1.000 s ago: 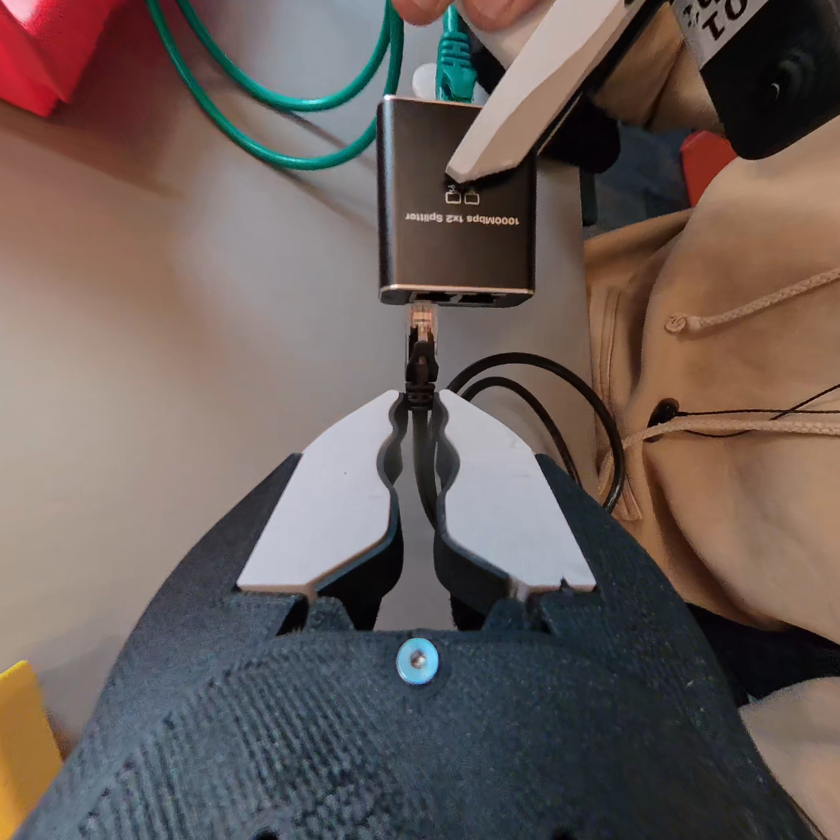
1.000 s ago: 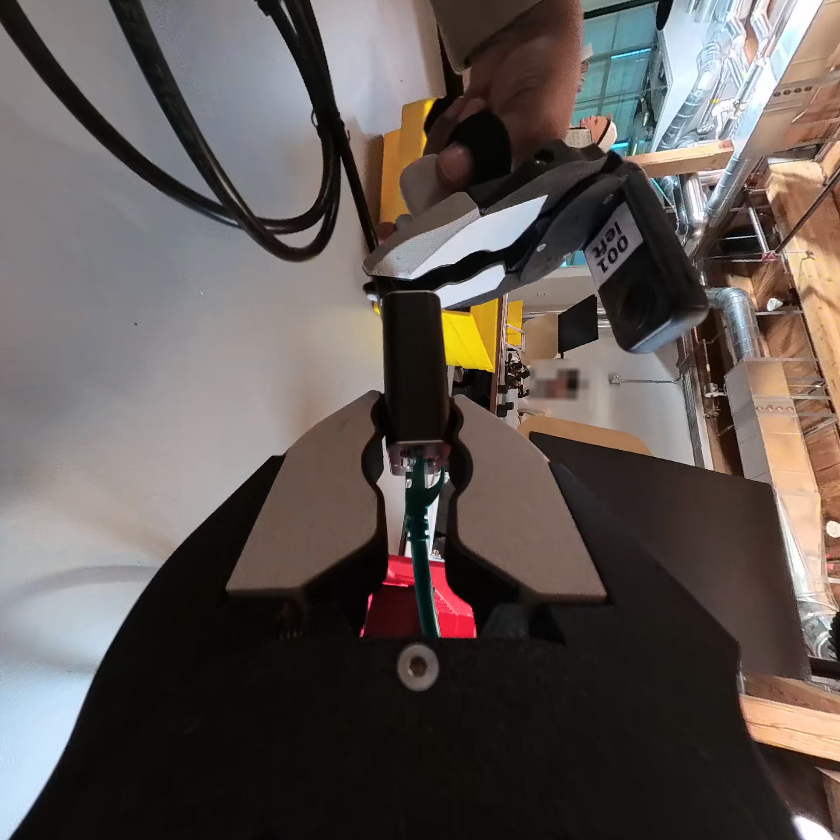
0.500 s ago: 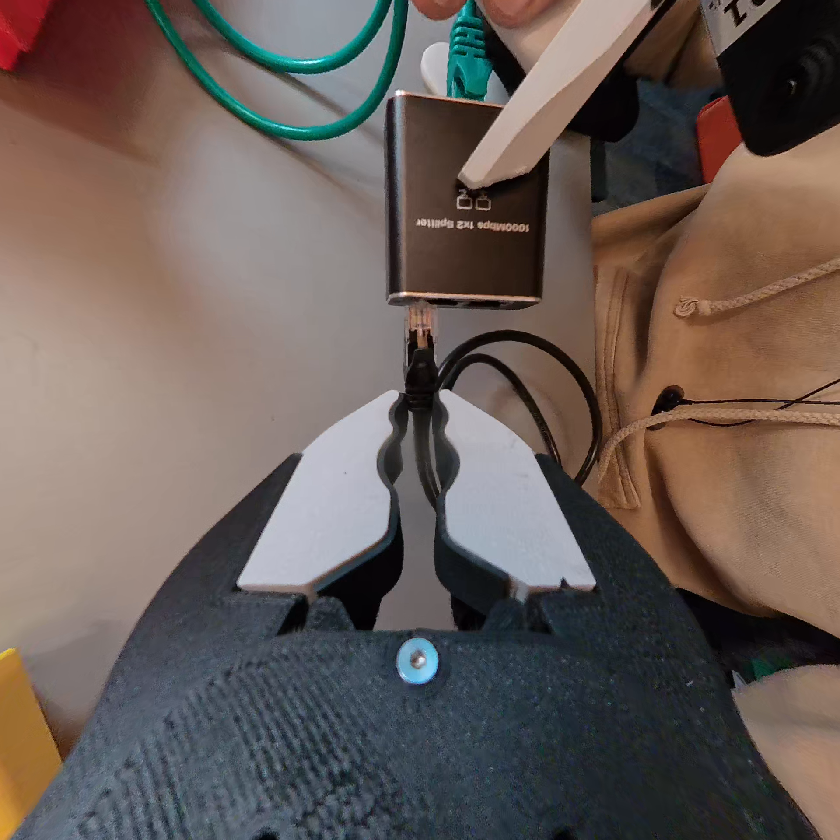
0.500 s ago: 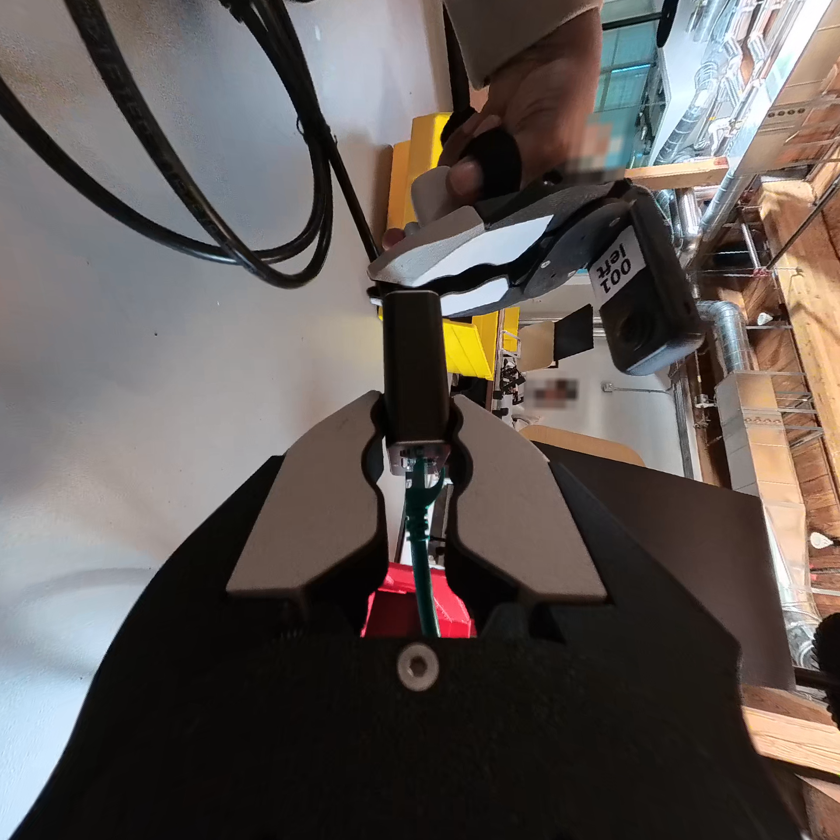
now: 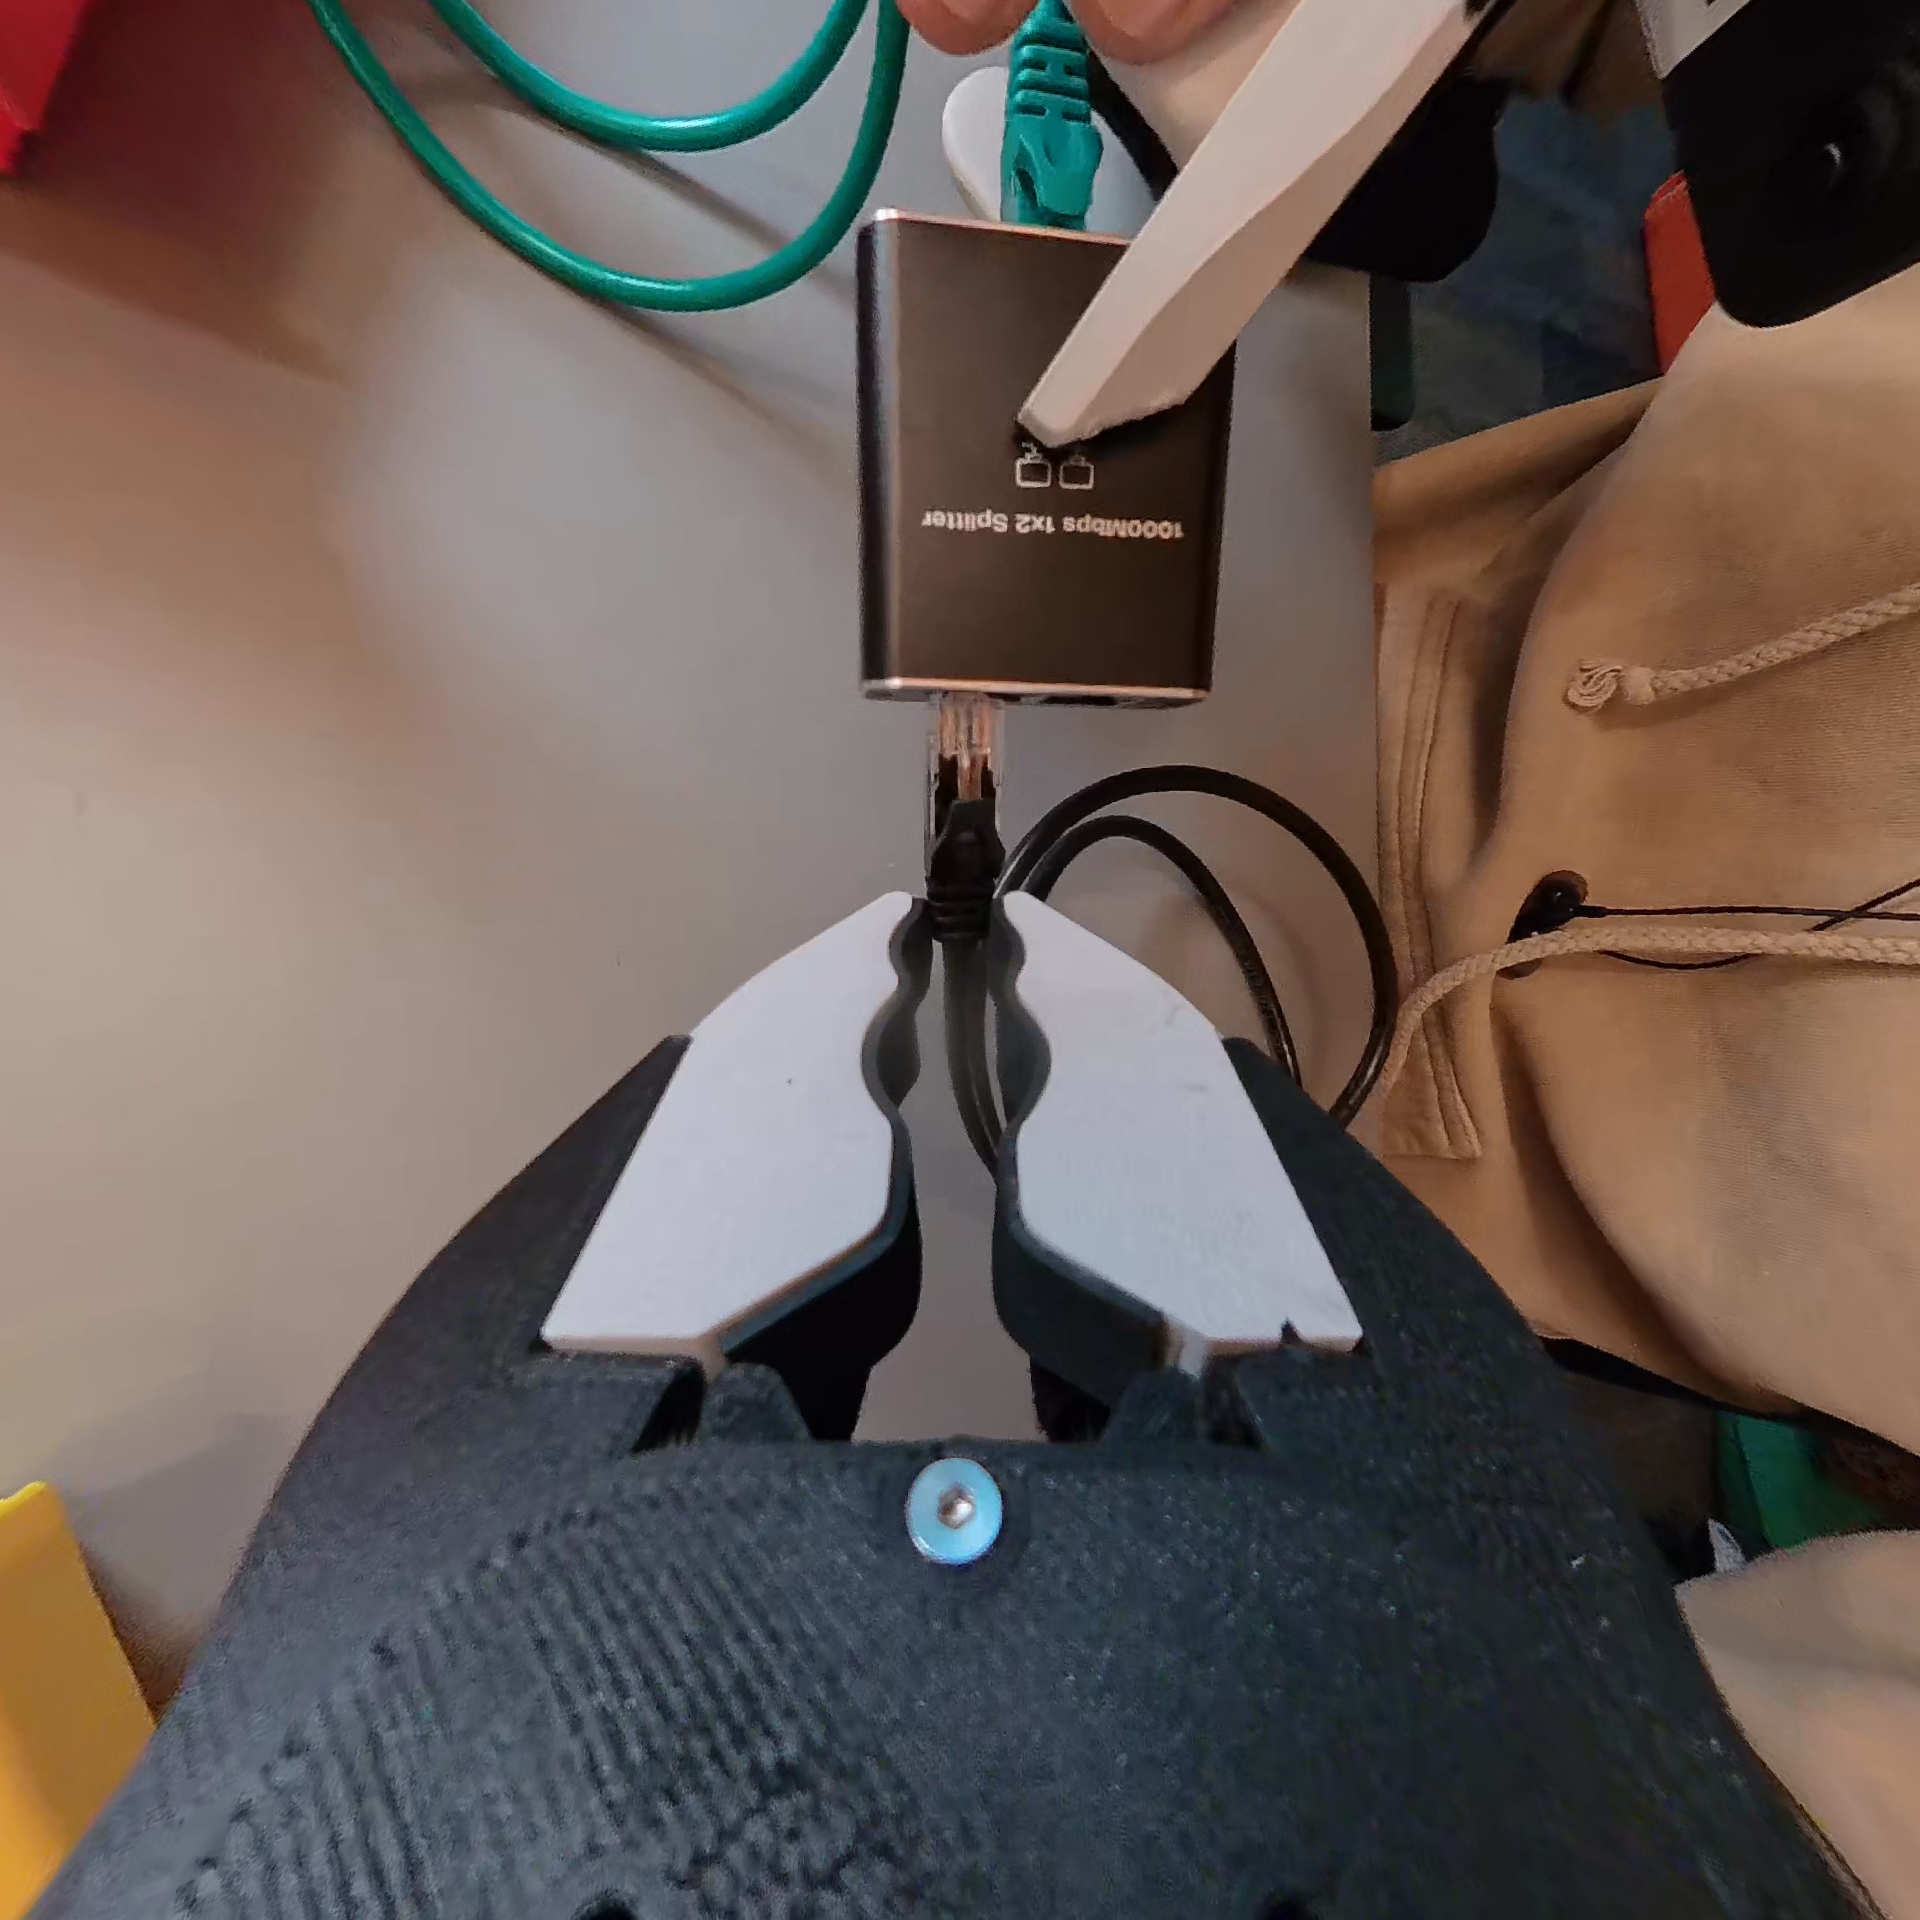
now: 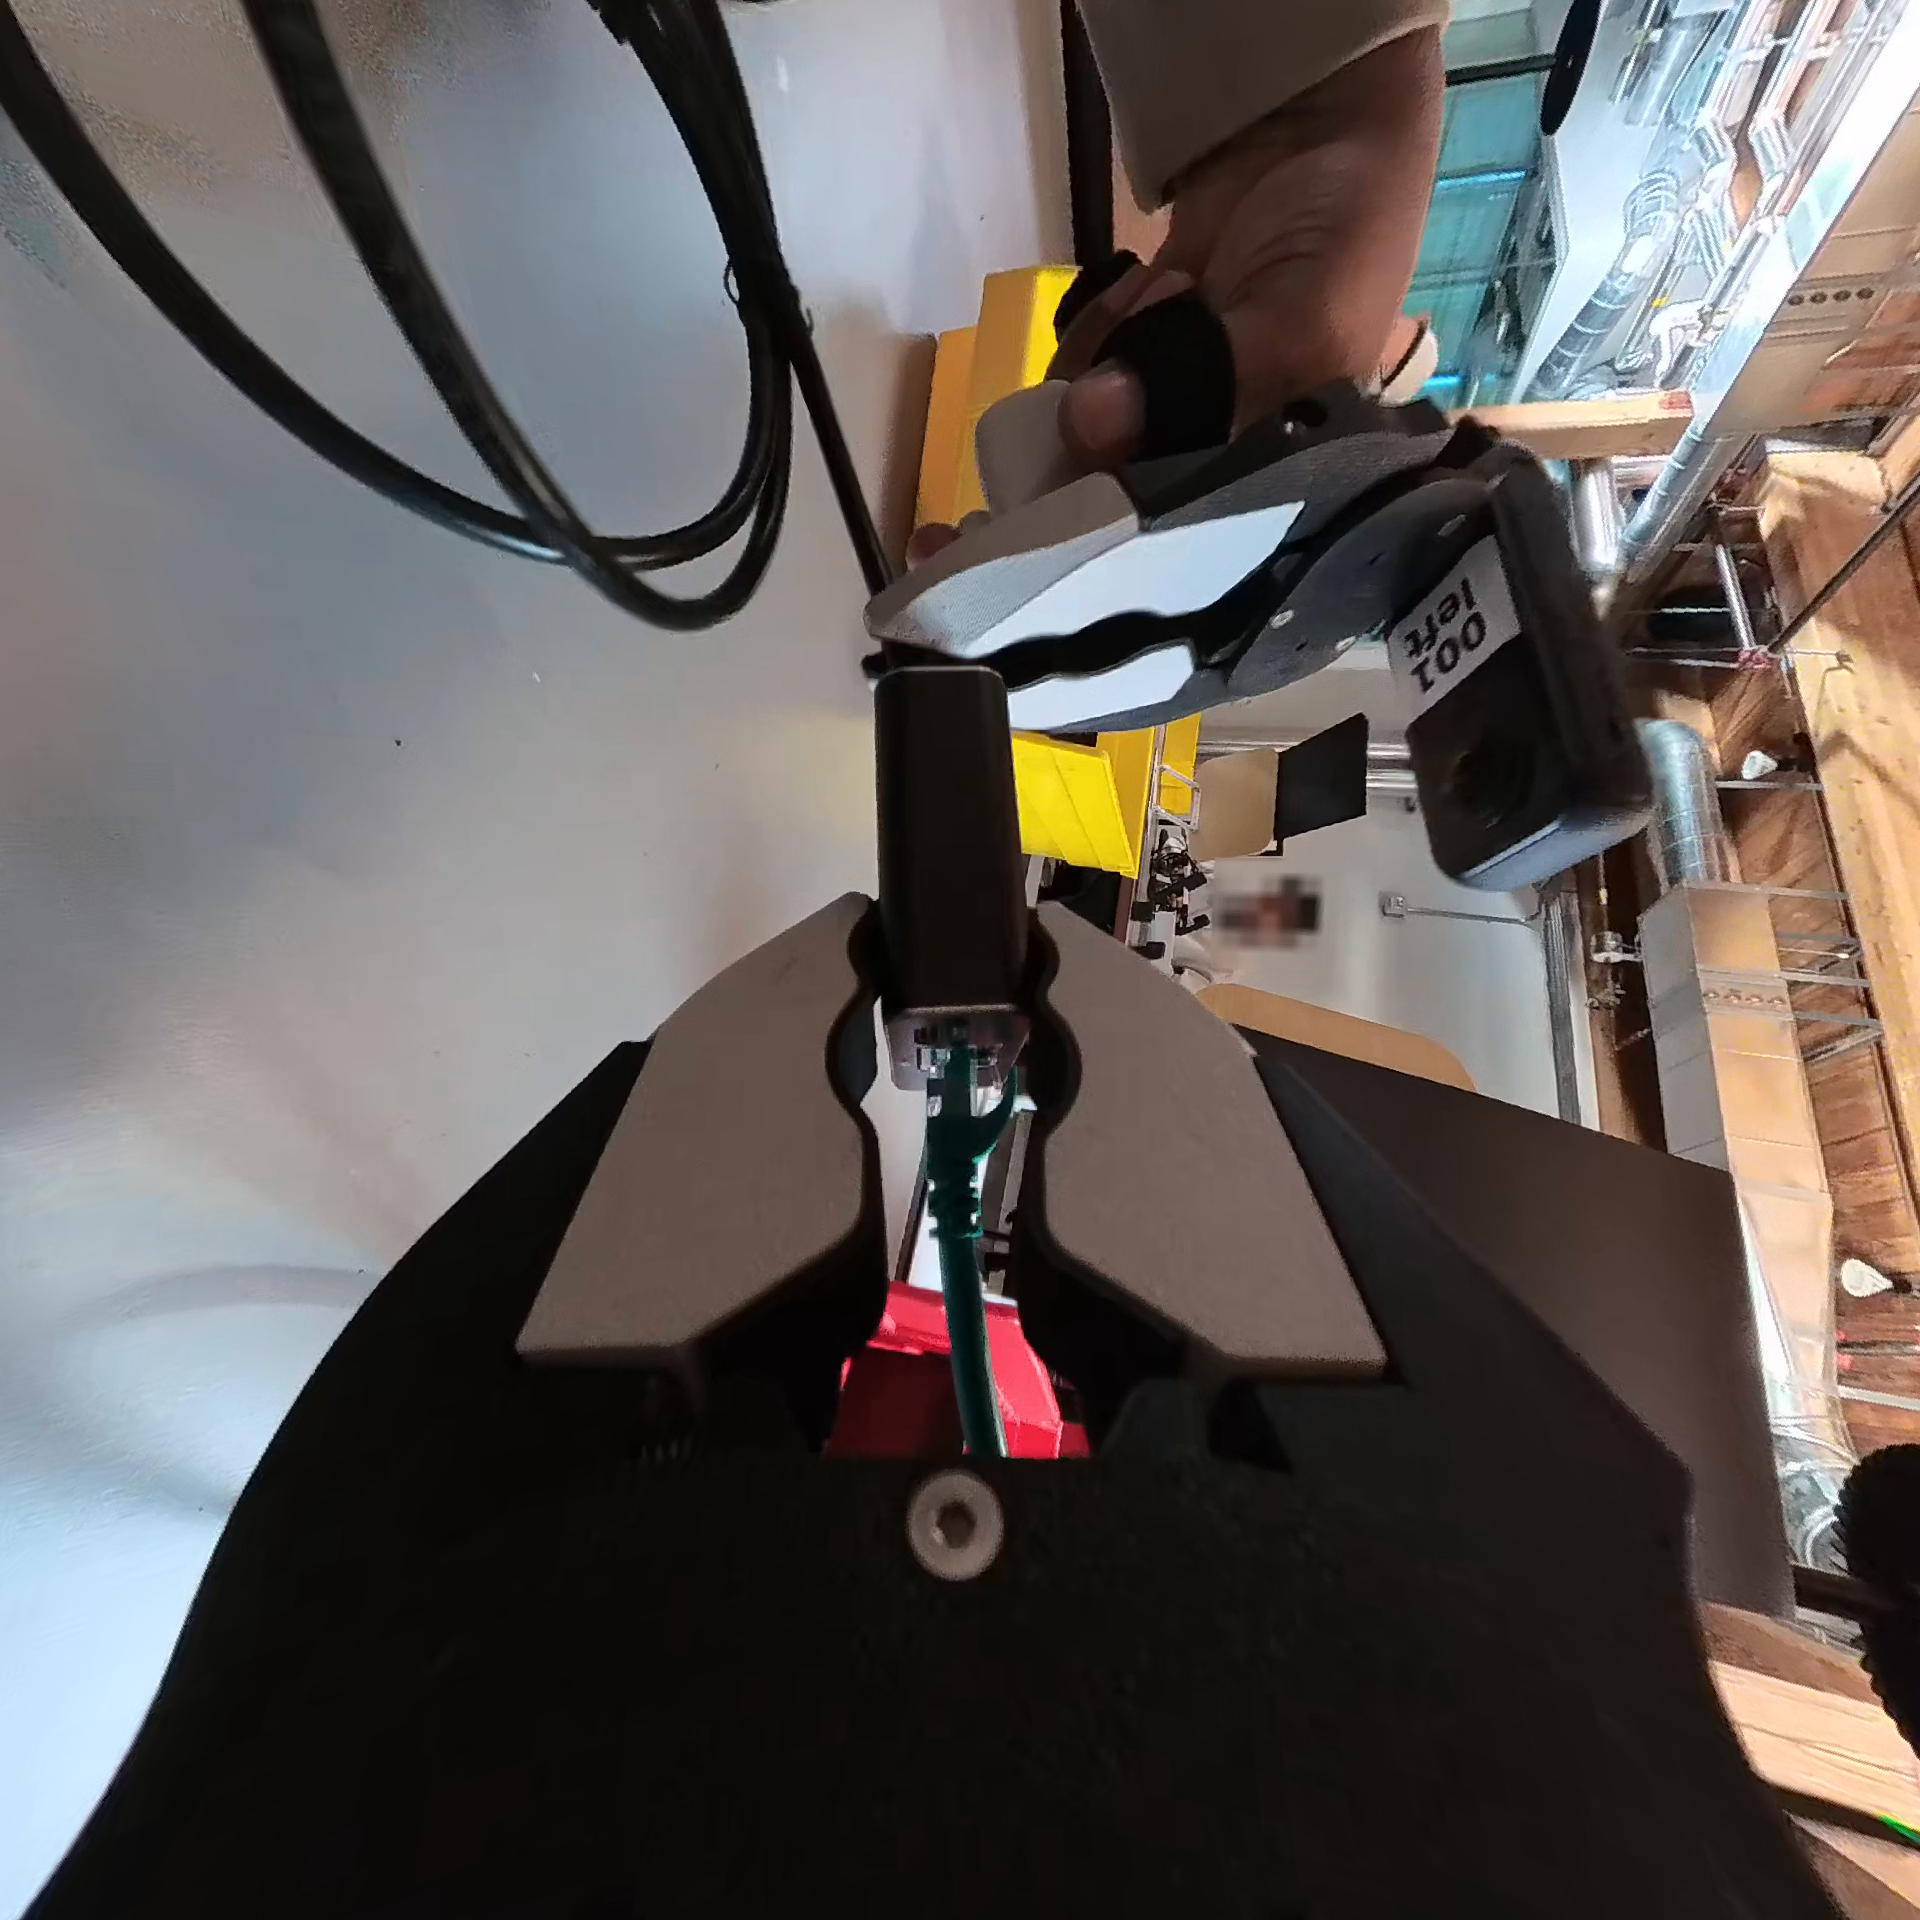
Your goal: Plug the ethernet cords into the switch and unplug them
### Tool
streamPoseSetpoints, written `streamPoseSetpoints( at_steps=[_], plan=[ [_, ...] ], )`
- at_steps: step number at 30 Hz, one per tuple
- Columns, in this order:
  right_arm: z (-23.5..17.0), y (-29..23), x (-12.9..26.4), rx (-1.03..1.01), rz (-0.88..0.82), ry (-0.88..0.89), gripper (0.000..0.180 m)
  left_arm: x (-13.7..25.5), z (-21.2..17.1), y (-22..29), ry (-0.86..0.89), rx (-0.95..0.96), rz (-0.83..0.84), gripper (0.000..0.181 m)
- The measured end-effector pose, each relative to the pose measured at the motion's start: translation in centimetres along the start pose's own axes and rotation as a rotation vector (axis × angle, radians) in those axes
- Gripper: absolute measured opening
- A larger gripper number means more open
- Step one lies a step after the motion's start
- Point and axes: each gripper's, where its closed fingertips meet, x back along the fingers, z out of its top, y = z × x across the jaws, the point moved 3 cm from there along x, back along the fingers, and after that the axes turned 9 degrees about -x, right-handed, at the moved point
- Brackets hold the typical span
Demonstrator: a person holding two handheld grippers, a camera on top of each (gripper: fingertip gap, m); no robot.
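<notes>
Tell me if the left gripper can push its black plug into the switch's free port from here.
Probably yes: the left gripper holds the black plug at the switch, nothing between.

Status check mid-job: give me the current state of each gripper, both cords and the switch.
left gripper: shut on black cord's boot
right gripper: shut on switch
switch: held off the table
black cord: plug tip at a switch port, not fully seated
green cord: plugged into switch's opposite end

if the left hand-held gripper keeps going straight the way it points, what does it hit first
The left hand-held gripper is shut on the black cord's plug, whose clear tip already sits at the left port of the switch. That port comes first; how deep it is seated is unclear.
</notes>
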Motion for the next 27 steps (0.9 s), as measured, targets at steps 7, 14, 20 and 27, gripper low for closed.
streamPoseSetpoints(
  at_steps=[7, 14, 20, 27],
  plan=[
    [0.1, -0.4, -0.3, 0.023, 0.005, -0.009, 0.024, -0.9, -0.6, 0.1, -0.058, 0.011, -0.022, 0.01],
    [0.1, -0.4, -0.2, 0.043, 0.01, -0.011, 0.024, -0.7, -0.4, 0.4, -0.049, 0.007, -0.031, 0.01],
    [0.6, -0.5, -0.3, 0.044, 0.021, 0.012, 0.024, -0.8, -0.3, 0.9, -0.072, -0.006, -0.024, 0.01],
    [1.5, 0.1, 0.7, -0.006, 0.072, 0.076, 0.024, -0.1, 0.9, 1.6, 0.041, -0.097, -0.049, 0.009]
  ],
)
